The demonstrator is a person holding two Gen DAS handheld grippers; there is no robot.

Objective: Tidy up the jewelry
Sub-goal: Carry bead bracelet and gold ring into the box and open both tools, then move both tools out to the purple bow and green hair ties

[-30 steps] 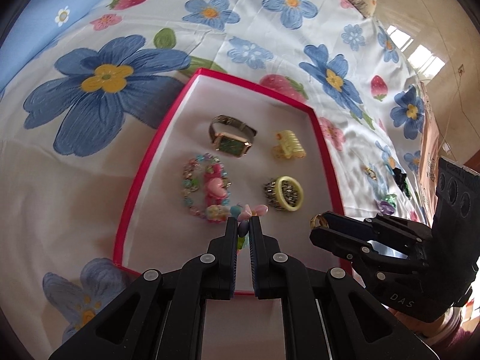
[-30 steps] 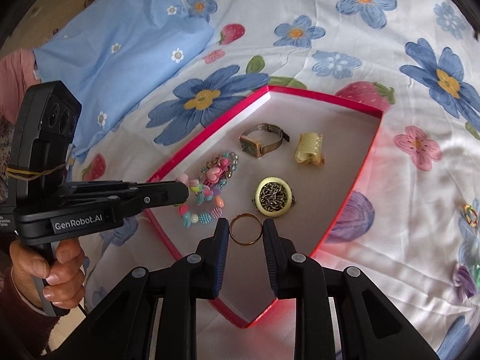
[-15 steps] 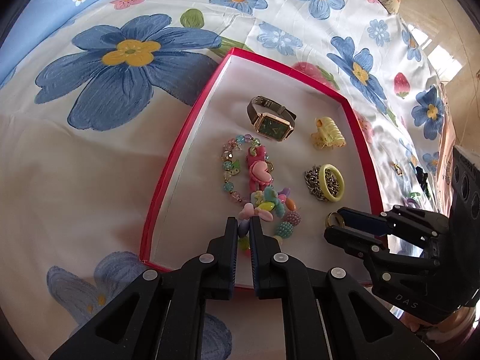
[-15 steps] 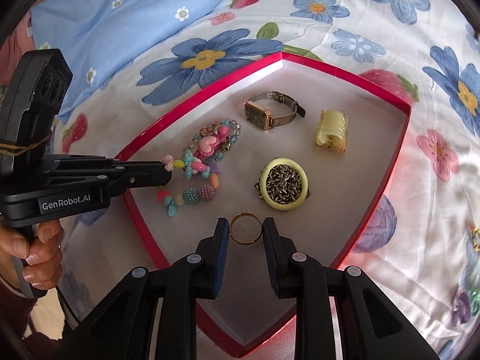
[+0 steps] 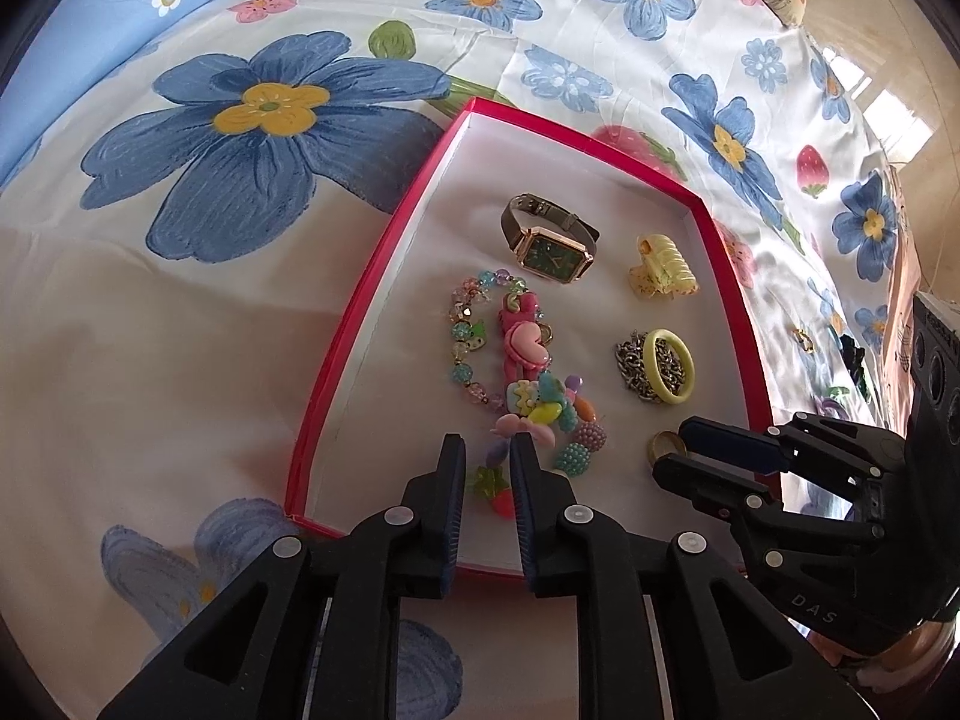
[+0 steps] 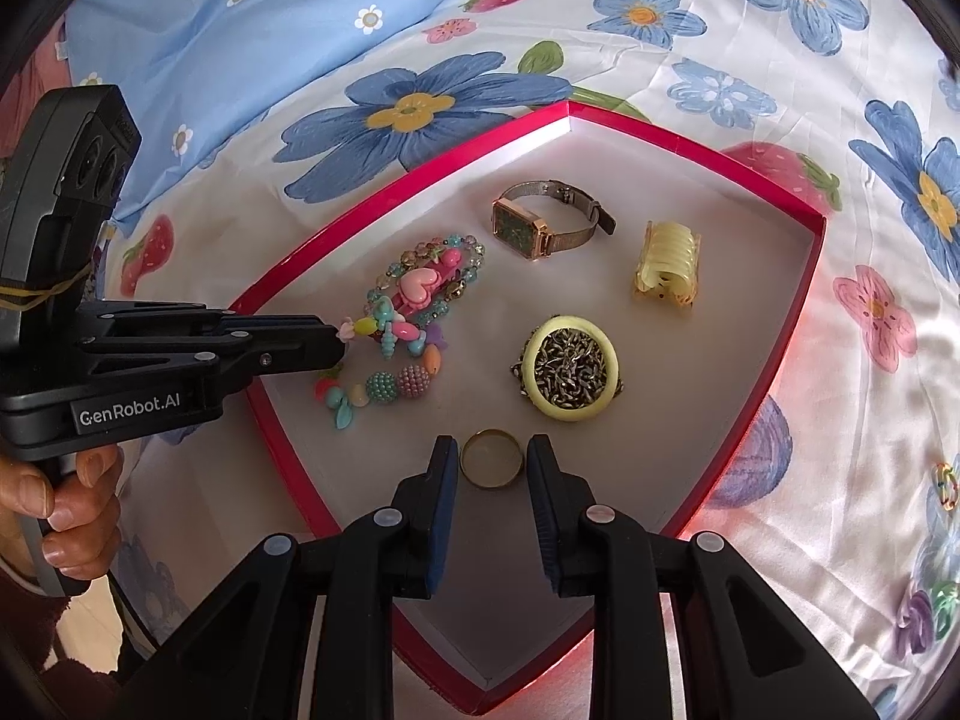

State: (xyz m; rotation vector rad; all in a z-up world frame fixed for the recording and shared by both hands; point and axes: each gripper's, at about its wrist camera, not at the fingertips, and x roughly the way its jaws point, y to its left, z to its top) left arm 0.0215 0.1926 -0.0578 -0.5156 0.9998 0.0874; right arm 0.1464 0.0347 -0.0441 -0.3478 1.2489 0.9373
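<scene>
A red-rimmed tray (image 5: 384, 264) (image 6: 804, 300) lies on a flowered sheet. It holds a green-faced watch (image 5: 549, 243) (image 6: 534, 228), a yellow hair claw (image 5: 663, 270) (image 6: 666, 267), a yellow ring over a metal chain (image 5: 660, 366) (image 6: 570, 369), a pink heart clip (image 5: 522, 345) (image 6: 420, 291) and a colourful bead bracelet (image 5: 558, 426) (image 6: 384, 387). My left gripper (image 5: 487, 450) (image 6: 336, 345) is open a little above the bracelet's end beads. My right gripper (image 6: 489, 459) (image 5: 672, 450) is open around a gold ring (image 6: 491, 457) (image 5: 663, 444) lying on the tray floor.
Small loose jewelry pieces (image 6: 945, 483) lie on the sheet to the right of the tray, some purple and green (image 6: 927, 609). A blue pillow (image 6: 240, 30) is at the far left. A person's hand (image 6: 54, 498) holds the left gripper.
Both grippers came lower and nearer the tray floor. The left jaws opened and the bead bracelet now lies on the tray. The right jaws widened, leaving the gold ring lying between them.
</scene>
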